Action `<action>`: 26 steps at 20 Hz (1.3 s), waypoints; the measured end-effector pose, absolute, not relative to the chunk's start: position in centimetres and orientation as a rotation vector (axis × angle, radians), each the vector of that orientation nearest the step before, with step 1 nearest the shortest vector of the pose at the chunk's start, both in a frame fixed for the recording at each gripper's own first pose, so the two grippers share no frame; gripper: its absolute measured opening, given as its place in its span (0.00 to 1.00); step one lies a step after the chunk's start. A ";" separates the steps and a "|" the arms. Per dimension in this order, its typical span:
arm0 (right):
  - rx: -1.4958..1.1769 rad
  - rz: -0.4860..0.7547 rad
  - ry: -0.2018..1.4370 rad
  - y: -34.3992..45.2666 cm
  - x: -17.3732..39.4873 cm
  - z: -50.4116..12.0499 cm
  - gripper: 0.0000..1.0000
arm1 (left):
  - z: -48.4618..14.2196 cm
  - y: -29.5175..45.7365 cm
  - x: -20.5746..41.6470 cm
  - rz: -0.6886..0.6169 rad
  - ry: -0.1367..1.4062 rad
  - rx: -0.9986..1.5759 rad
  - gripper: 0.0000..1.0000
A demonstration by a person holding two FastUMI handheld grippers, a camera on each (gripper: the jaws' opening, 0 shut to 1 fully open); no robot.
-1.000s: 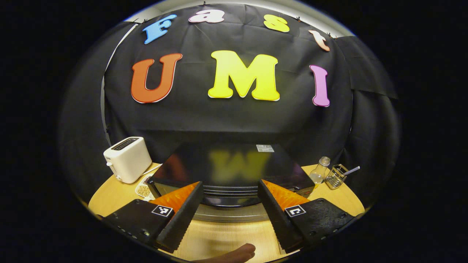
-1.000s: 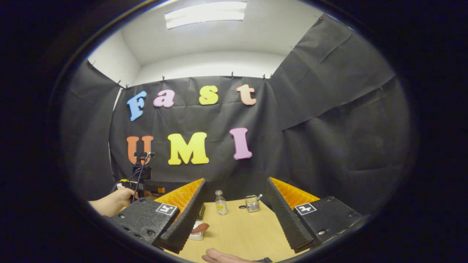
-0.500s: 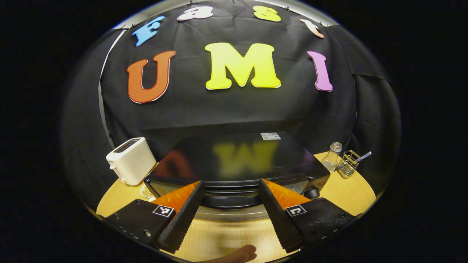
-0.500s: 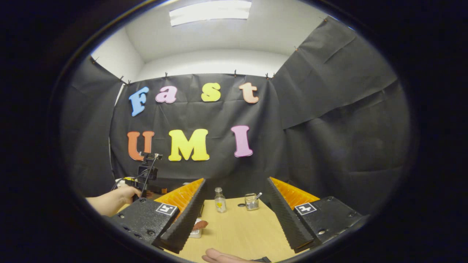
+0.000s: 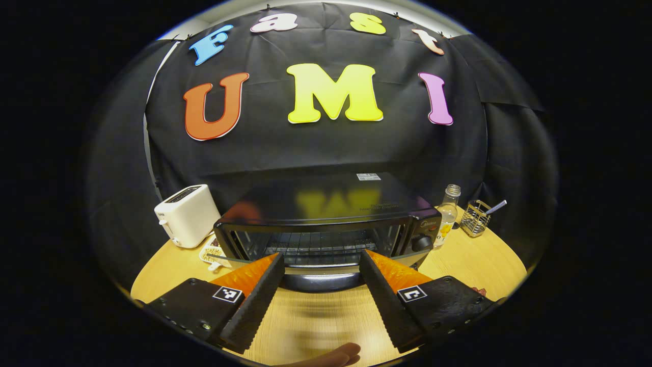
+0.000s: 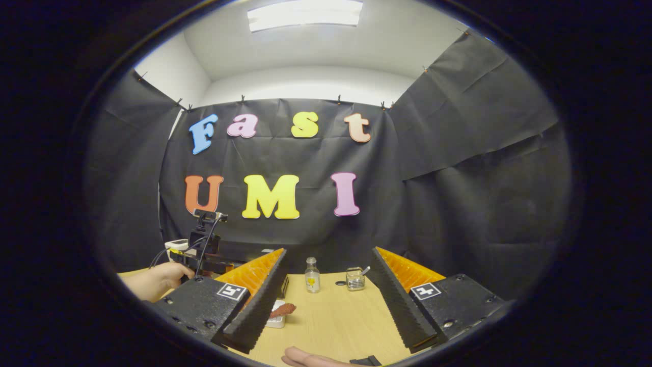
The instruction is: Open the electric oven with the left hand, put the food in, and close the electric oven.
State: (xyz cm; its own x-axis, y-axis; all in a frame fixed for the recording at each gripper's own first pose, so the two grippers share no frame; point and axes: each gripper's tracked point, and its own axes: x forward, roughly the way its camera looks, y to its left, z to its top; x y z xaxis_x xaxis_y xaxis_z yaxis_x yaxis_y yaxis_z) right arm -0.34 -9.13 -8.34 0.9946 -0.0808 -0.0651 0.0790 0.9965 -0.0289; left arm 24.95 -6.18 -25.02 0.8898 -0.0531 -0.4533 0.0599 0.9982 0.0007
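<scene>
I'm working in a staged recording booth, not a real kitchen: black cloth (image 6: 458, 178) pinned up as walls, a ceiling light (image 6: 304, 10) at top, and an oven (image 5: 326, 224), toaster (image 5: 187, 214) and bottle (image 5: 447, 209) on a wooden tabletop (image 5: 484, 255).

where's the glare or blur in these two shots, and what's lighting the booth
Left gripper view: the oven has a glossy top that mirrors the wall; the table just ahead of the left gripper is smeared with blur. Right gripper view: a ceiling light panel is blown out white; the bottle and food are small but fairly sharp. Both views bend straight edges, fisheye style.
</scene>
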 end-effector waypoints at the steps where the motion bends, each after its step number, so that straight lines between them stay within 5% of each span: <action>1: -0.028 -0.083 0.068 -9.1 -0.4 -8.3 1.00 | -25.4 -6.2 24.2 -0.060 0.479 0.013 0.95; 26: -0.065 -0.037 0.106 -6.3 0.1 -9.4 0.99 | -38.6 -7.5 13.1 -0.100 0.758 0.027 0.94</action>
State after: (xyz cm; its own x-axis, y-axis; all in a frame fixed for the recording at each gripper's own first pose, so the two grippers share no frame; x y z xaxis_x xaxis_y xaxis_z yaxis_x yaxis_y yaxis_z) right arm 0.15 -6.33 -9.43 0.9937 -0.0401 -0.1048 0.0332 0.9972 -0.0667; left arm 13.10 -7.54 -38.55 0.7219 -0.0809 -0.6872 0.1004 0.9949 -0.0117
